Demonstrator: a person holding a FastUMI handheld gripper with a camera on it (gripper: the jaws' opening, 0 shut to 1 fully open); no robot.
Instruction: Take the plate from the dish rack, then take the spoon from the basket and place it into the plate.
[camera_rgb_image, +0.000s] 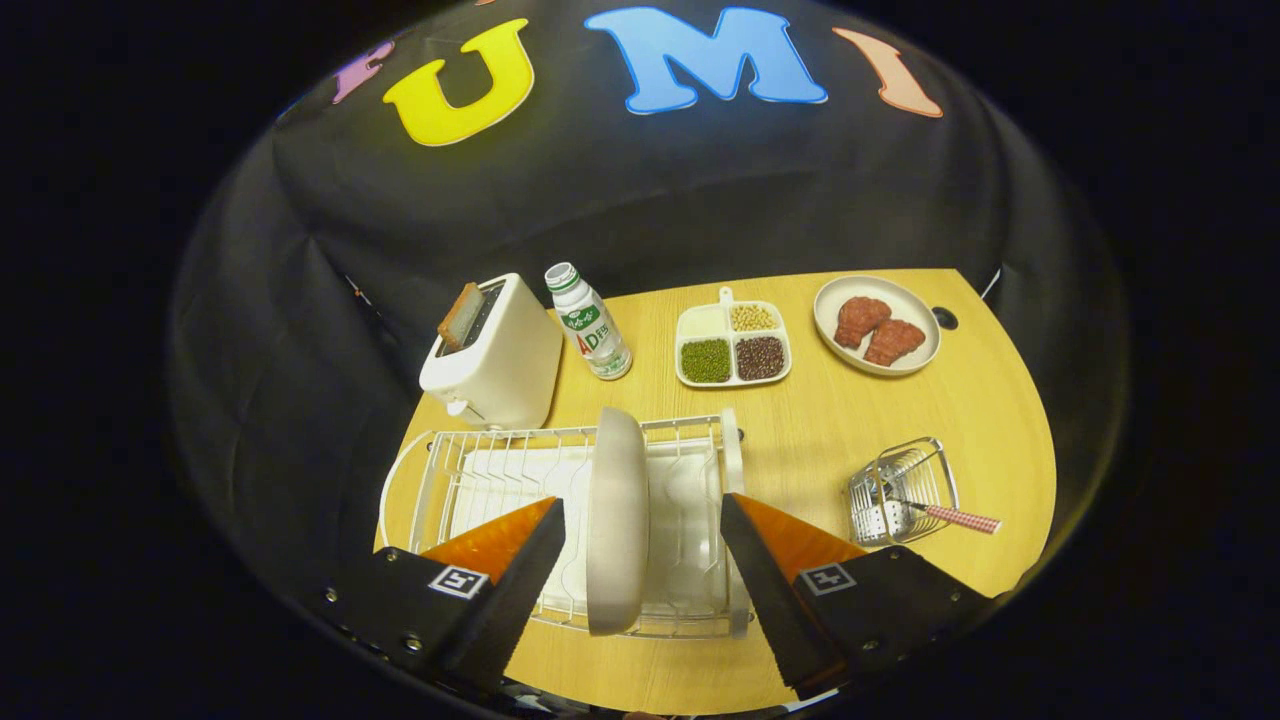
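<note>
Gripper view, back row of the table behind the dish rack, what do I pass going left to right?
Toaster with a slice of bread in its slot, then bottle, divided tray of beans, plate of meat. The gripper hangs open around the upright plate in the dish rack.

The plate, standing on edge in the dish rack, hides the wires behind it. The spoon bowl is lost inside the basket mesh (only its checked handle pokes out). The wide-apart fingers cover the rack's near corners.
</note>
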